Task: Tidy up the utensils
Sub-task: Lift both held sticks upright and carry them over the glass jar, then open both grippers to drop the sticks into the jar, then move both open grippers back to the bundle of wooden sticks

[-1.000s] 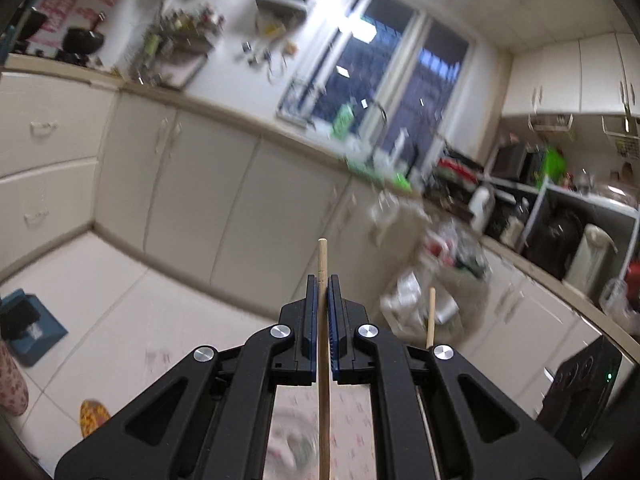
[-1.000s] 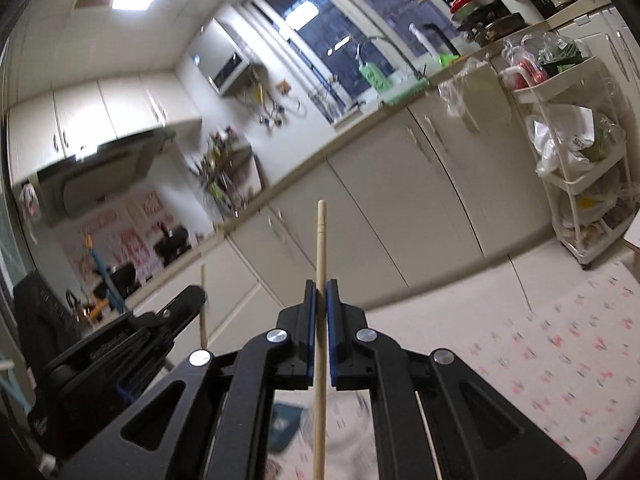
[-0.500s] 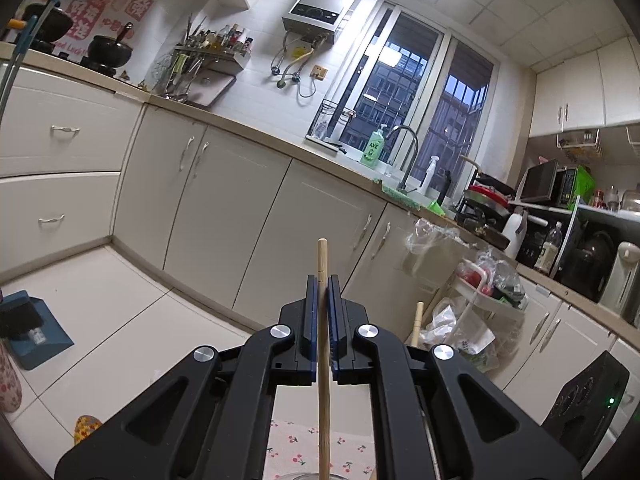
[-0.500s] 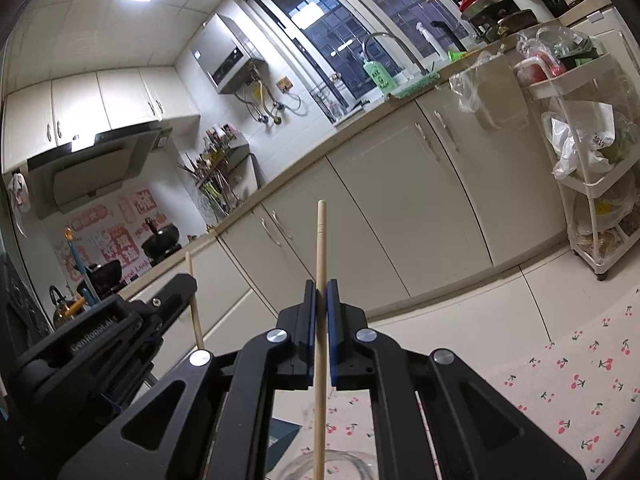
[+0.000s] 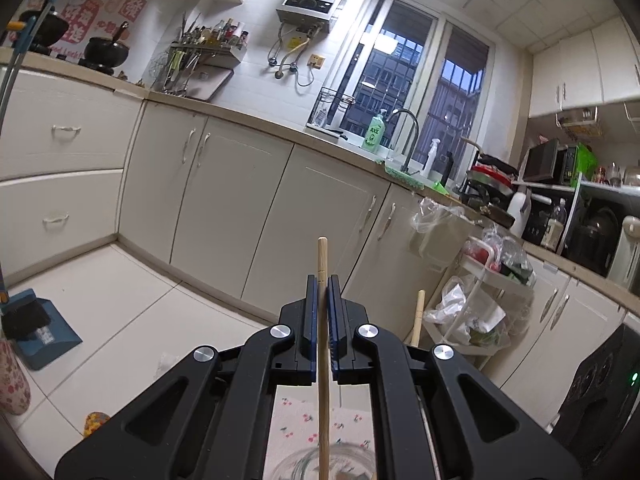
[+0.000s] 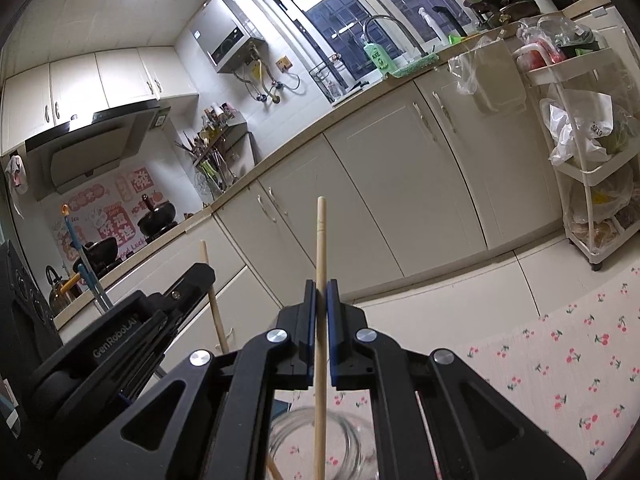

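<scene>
Sinking toward the glass jar (image 6: 320,444), each gripper, left (image 5: 323,292) and right (image 6: 321,296), still pinches its upright chopstick (image 5: 322,320).

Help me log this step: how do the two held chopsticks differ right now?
The left gripper holds one chopstick with a short top above its fingers; the right gripper holds the other chopstick with a longer top. In the right wrist view the left one leans while the right one stands upright. Both are pale wood, clamped by shut fingers, lower ends over a glass jar.
</scene>
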A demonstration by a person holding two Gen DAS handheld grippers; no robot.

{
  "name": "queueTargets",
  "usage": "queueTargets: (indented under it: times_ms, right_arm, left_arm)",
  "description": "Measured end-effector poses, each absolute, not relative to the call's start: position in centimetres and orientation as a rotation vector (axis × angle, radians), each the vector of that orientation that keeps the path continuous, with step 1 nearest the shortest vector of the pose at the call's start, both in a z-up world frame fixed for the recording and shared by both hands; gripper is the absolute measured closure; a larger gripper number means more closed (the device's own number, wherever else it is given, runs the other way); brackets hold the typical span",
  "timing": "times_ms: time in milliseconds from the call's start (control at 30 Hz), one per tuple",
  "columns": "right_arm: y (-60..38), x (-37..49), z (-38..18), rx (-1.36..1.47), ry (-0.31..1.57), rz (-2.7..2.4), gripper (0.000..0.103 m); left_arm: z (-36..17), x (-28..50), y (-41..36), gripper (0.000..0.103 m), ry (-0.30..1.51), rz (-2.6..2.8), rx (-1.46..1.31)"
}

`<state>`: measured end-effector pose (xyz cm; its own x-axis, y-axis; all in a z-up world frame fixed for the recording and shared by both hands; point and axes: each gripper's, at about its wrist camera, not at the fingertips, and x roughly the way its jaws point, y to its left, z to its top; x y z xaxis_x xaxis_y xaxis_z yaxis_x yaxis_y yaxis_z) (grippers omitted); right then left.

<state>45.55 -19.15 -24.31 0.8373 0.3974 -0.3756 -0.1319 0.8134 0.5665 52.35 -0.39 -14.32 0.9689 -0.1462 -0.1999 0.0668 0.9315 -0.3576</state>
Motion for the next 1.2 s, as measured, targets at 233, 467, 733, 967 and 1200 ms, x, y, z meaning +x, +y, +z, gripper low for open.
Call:
queueTargets:
  times_ms: [233,467,733,967,1200]
  right_arm:
    - [-19.3,43.0,-24.3,0.534,0.550,0.301,0.097]
    - [-19.3,40.7,-24.4,0.497,0.619,0.295,0.096]
    - [-20.6,37.9,-23.7,0.477,0.669,0.276,0.074]
    - [-25.4,31.9,-25.1,0.416,0.827,0.130,0.073]
    - [-26.0,30.2,-29.7,0.355,1.019,0.110,0.075]
  left_arm:
    - [-15.3,49.8,-0.3,0.098,0.282,-0.128,-0.313]
    - [-15.5,47.0,-0.4,0.098,0.341,-0.146,-0.273]
    - [-15.6,43.9,0.4,0.059,0.403,-0.137,-0.241]
    - [-16.8,39.8,1.5,0.050,0.513,-0.153,-0.218]
    - [-20.8,36.3,-0.5,0.050,0.681,-0.207,-0.167]
